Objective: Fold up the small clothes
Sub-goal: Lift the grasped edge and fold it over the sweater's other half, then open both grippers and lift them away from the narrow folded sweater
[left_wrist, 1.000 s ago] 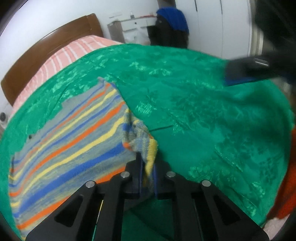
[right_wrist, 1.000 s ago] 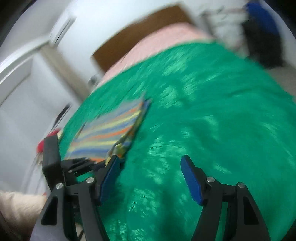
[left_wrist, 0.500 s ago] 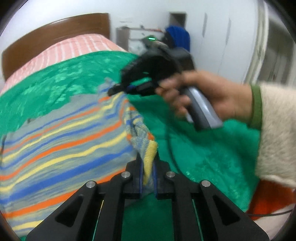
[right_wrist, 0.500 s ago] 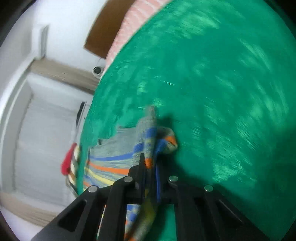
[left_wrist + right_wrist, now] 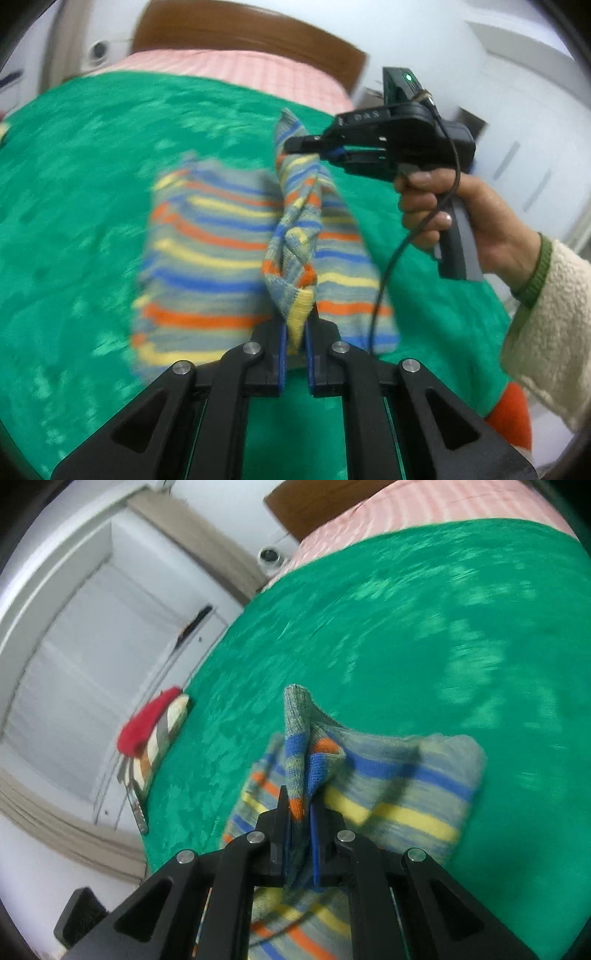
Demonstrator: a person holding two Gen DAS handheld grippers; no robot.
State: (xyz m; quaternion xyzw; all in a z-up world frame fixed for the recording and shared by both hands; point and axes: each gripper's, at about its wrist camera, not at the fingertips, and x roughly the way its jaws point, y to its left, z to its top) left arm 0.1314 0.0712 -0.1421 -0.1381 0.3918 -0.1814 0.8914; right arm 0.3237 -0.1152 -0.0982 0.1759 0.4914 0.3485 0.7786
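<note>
A striped knit garment (image 5: 207,258), grey with blue, yellow and orange bands, hangs lifted over the green bedspread (image 5: 74,184). My left gripper (image 5: 295,328) is shut on one yellow-edged corner of it. My right gripper (image 5: 314,147), held in a hand at the right of the left wrist view, is shut on the other corner, higher up. In the right wrist view my right gripper (image 5: 301,812) pinches a bunched fold of the garment (image 5: 399,794), which hangs below over the bedspread (image 5: 406,627).
A pink striped pillow (image 5: 236,70) and a brown headboard (image 5: 251,33) lie at the far end of the bed. A red item on folded clothes (image 5: 151,723) sits at the bed's left edge. An orange cloth (image 5: 511,417) lies at the lower right.
The right gripper came in and shut on a far corner of the garment. Both grippers have lifted the garment off the bedspread, so it now hangs between them.
</note>
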